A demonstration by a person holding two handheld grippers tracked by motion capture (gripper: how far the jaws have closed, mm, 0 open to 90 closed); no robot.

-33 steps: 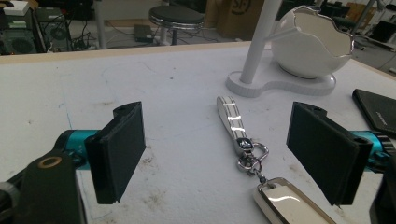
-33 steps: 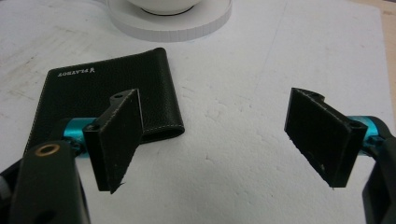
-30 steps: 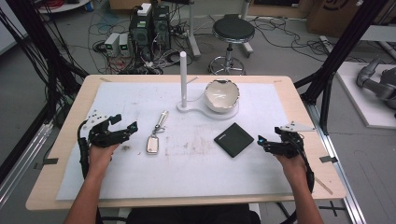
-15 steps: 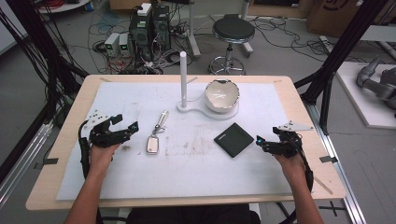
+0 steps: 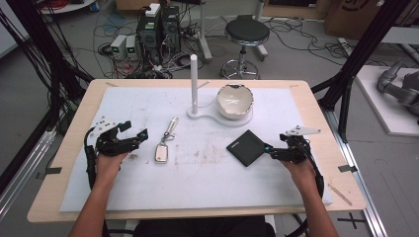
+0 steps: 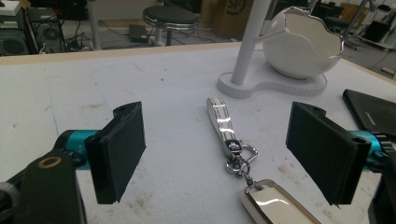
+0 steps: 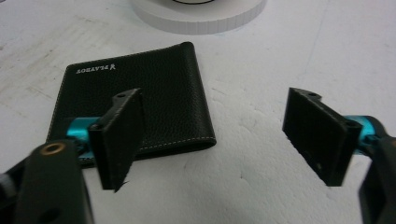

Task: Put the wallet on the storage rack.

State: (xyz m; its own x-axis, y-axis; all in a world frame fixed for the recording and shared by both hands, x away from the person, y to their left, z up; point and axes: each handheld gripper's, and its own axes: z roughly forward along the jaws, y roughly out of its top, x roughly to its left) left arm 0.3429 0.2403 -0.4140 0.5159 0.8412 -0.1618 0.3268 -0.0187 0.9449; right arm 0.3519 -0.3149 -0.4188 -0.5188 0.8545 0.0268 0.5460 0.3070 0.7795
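Wallet (image 5: 248,148) and key fob (image 5: 161,152) are the two things being approached, one by each gripper, on the white mat (image 5: 207,187) that covers the wooden table (image 5: 316,108). The wallet is seen lying flat right of centre, near the person's side of the white stand (image 5: 220,114), with the right gripper (image 5: 271,152) just beside its right corner. In the right gripper view the wallet (image 7: 140,100) is shown as a folded piece of black grained leather with pale stitching along its edges and a small white brand mark at one corner; one jaw stands over its near edge, the other over bare mat. The jaws have just been closing a little, yet they are held wide apart and nothing is pressed between the pads.

The left gripper (image 5: 136,139) is held left of the key fob, likewise spread and empty. In the left gripper view the key fob (image 6: 275,205) appears as a shiny silver-rimmed body joined by a metal clasp to a striped strap (image 6: 222,121) running away towards the stand.

The step in hand is judged to be the approach, before any grasp. For the next move, the right gripper would probably need to be shifted further over the wallet's edge, so that the thin flat fold is taken between both pads. A white bowl (image 5: 235,100) and an upright post (image 5: 194,81) are carried by the stand at the far side.
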